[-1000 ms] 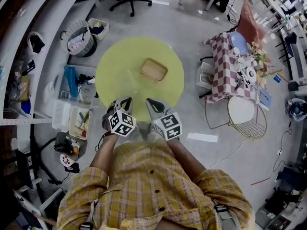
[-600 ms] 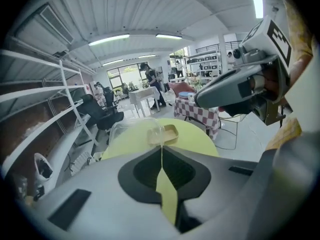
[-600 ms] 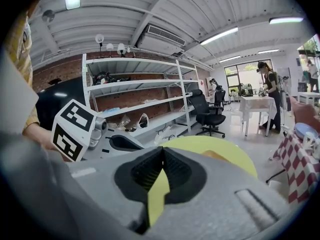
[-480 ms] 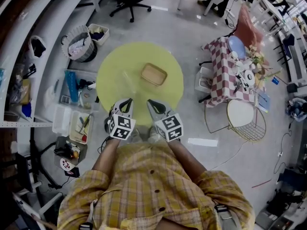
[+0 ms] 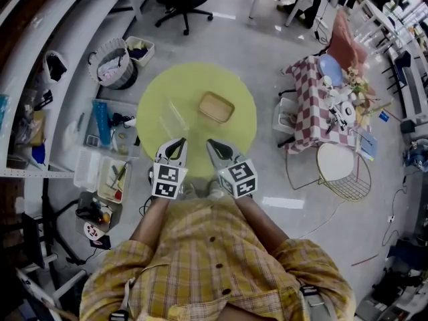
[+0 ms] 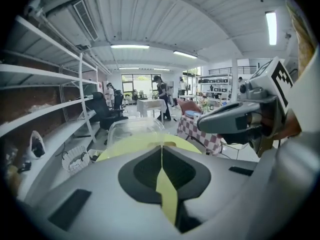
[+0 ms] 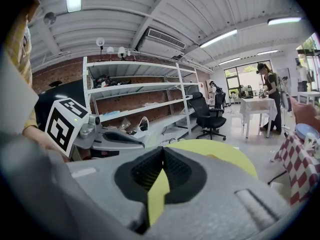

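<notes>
While the left claw [image 5: 176,144] and the right claw [image 5: 213,145] hang clenched and empty at the 6 o'clock edge of the yellow desk [image 5: 194,79], the work seems only at the approach. The clear container [image 5: 174,118] lies near, at 12 o'clock of the left claw, and the tan tray [image 5: 216,107] lies farther, at 1 o'clock. I judge that any grasp calls for opening first and then reaching forward.

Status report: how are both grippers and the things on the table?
Left gripper shut, empty. Right gripper shut, empty. Both at near edge of yellow table; clear container and wooden tray ahead, untouched. Nothing in between.
</notes>
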`<action>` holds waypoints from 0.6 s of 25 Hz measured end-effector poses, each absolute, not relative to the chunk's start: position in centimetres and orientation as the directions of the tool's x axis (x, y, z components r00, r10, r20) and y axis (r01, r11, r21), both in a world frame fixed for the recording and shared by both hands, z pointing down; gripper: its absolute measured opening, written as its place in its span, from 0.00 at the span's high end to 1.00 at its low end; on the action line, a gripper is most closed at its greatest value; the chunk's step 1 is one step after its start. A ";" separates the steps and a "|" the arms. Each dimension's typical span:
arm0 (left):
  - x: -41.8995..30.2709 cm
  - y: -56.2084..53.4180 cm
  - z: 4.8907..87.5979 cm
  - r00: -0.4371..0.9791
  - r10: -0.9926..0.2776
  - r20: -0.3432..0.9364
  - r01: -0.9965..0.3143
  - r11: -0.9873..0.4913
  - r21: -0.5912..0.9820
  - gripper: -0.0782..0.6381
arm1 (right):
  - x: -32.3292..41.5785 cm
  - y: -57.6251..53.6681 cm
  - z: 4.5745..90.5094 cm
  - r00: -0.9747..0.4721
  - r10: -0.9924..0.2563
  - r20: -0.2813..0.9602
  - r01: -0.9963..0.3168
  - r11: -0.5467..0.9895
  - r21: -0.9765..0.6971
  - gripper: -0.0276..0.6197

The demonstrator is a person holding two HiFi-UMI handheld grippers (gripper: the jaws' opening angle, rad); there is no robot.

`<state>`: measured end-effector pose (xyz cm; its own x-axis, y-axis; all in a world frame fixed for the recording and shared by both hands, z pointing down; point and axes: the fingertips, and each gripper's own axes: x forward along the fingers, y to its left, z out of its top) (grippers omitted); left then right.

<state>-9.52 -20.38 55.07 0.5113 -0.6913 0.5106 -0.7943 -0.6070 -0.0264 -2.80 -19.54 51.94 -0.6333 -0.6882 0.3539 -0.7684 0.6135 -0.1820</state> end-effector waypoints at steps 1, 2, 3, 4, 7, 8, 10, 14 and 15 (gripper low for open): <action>-9.6 -20.4 54.9 0.513 -0.696 0.503 -0.800 -0.600 -0.013 0.87 | -2.8 -19.5 51.9 -0.635 -0.689 0.351 -0.768 0.614 -0.183 0.96; -9.6 -20.4 54.7 0.514 -0.700 0.495 -0.805 -0.593 -0.002 0.87 | -2.9 -19.5 51.8 -0.636 -0.689 0.347 -0.766 0.615 -0.184 0.96; -9.6 -20.4 54.5 0.516 -0.705 0.487 -0.809 -0.588 0.005 0.87 | -3.0 -19.5 51.7 -0.639 -0.689 0.344 -0.765 0.617 -0.185 0.96; -9.6 -20.4 54.3 0.518 -0.709 0.478 -0.811 -0.585 0.012 0.87 | -3.0 -19.5 51.7 -0.641 -0.688 0.340 -0.763 0.619 -0.186 0.96; -9.6 -20.5 54.0 0.521 -0.728 0.446 -0.820 -0.572 0.025 0.87 | -3.0 -19.4 51.6 -0.644 -0.689 0.332 -0.761 0.621 -0.189 0.96; -9.7 -20.5 54.0 0.518 -0.735 0.437 -0.825 -0.565 0.026 0.87 | -3.0 -19.4 51.5 -0.645 -0.690 0.329 -0.761 0.621 -0.190 0.96; -9.8 -20.4 53.9 0.515 -0.745 0.424 -0.831 -0.554 0.035 0.87 | -3.0 -19.4 51.4 -0.643 -0.695 0.322 -0.763 0.617 -0.192 0.96; -9.7 -20.3 52.8 0.517 -0.762 0.390 -0.842 -0.534 0.073 0.87 | -2.7 -19.5 51.2 -0.633 -0.710 0.308 -0.773 0.604 -0.195 0.96; -9.6 -20.2 52.7 0.518 -0.764 0.385 -0.843 -0.532 0.079 0.87 | -2.7 -19.4 51.2 -0.631 -0.713 0.307 -0.775 0.602 -0.193 0.96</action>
